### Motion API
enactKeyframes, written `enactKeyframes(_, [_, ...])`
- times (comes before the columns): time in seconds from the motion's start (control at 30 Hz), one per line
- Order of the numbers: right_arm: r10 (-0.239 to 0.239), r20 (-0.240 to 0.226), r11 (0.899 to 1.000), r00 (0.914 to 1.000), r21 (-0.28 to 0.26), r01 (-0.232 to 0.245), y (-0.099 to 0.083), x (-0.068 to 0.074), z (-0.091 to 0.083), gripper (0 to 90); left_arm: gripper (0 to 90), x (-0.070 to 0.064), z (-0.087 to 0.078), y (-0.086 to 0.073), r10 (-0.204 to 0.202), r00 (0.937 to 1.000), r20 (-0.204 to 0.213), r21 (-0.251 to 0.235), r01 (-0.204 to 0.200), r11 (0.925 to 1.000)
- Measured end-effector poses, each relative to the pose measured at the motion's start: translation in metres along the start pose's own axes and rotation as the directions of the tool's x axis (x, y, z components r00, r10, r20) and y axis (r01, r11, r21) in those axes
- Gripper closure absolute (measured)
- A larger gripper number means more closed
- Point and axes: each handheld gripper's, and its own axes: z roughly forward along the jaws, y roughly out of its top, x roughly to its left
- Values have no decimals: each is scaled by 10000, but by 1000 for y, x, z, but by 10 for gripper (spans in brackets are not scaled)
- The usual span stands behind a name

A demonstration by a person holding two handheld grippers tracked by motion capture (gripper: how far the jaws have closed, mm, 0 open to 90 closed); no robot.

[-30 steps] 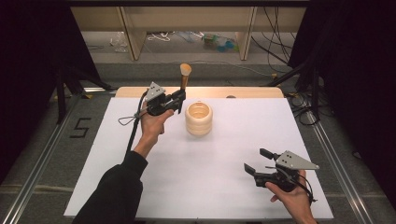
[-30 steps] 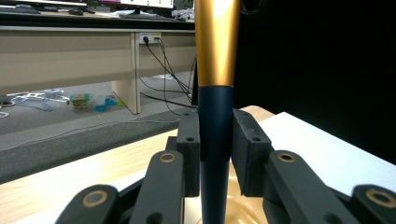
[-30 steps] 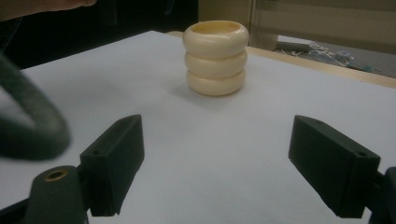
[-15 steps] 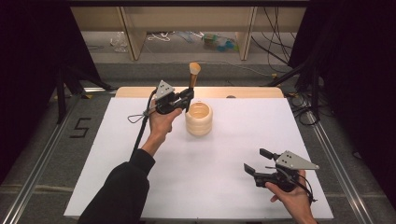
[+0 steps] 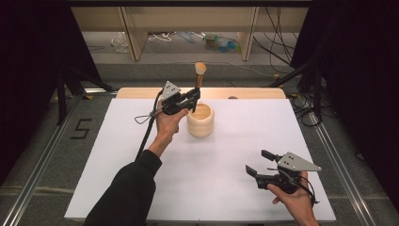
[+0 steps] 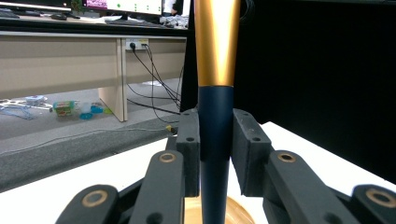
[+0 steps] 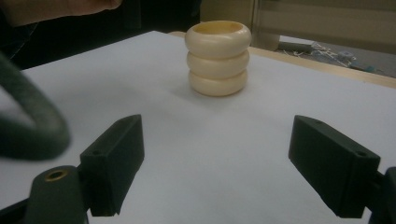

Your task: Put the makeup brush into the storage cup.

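White worktop (image 5: 141,155): left tongs (image 5: 194,98) clamp brush (image 5: 199,75) over holder (image 5: 200,120) at 12 o'clock (tilt risks rim strike); right tongs (image 5: 260,162) apart.

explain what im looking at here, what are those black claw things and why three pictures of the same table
The black claws are hand-held grippers: a person holds one in each hand and works them at a white table. One picture comes from a fixed camera above; the other two come from small cameras riding on each gripper, looking along its jaws. The left gripper is clamped on a brush with a dark blue handle and gold collar, held upright above a cream ribbed holder. The right gripper is open and empty near the front edge, pointing at the holder.
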Motion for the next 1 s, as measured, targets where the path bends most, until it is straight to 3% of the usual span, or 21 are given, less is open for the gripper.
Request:
enactKeyframes(0.03, [77, -90, 9998, 9999, -181, -78, 0, 0, 2, 194, 743, 0, 1, 0, -58, 10000, 0, 10, 58, 10000])
enactKeyframes(0.23, [43, -36, 10000, 10000, -88, -43, 0, 0, 1, 194, 743, 0, 6, -4, -148, 9999, -17, -19, 148, 9999])
enactKeyframes(0.3, [-155, 35, 9998, 9999, -108, 155, 0, -1, 1, 194, 743, 0, 7, -6, -103, 9999, -7, -4, 103, 9999])
enactKeyframes(0.37, [66, -103, 9998, 9999, -183, -67, 0, 1, 2, 194, 743, -1, 10, -8, -110, 9999, 30, -61, 110, 9999])
enactKeyframes(0.47, [-31, -9, 10000, 10000, 4, 31, 0, 0, 0, 194, 742, -1, 13, -11, -119, 9999, 36, -94, 119, 9999])
enactKeyframes(0.53, [80, -131, 9998, 9999, -176, -82, 0, 1, 2, 194, 743, 0, 14, -12, -115, 9999, 53, -129, 116, 9998])
enactKeyframes(0.6, [-8, -47, 10000, 10000, 28, 8, 0, 0, 0, 194, 743, -1, 16, -14, -206, 9998, 46, -159, 207, 9997])
enactKeyframes(1.0, [26, -143, 10000, 9999, -30, -27, 0, 1, 1, 194, 742, 1, 22, -25, -280, 9996, 46, -166, 281, 9995])
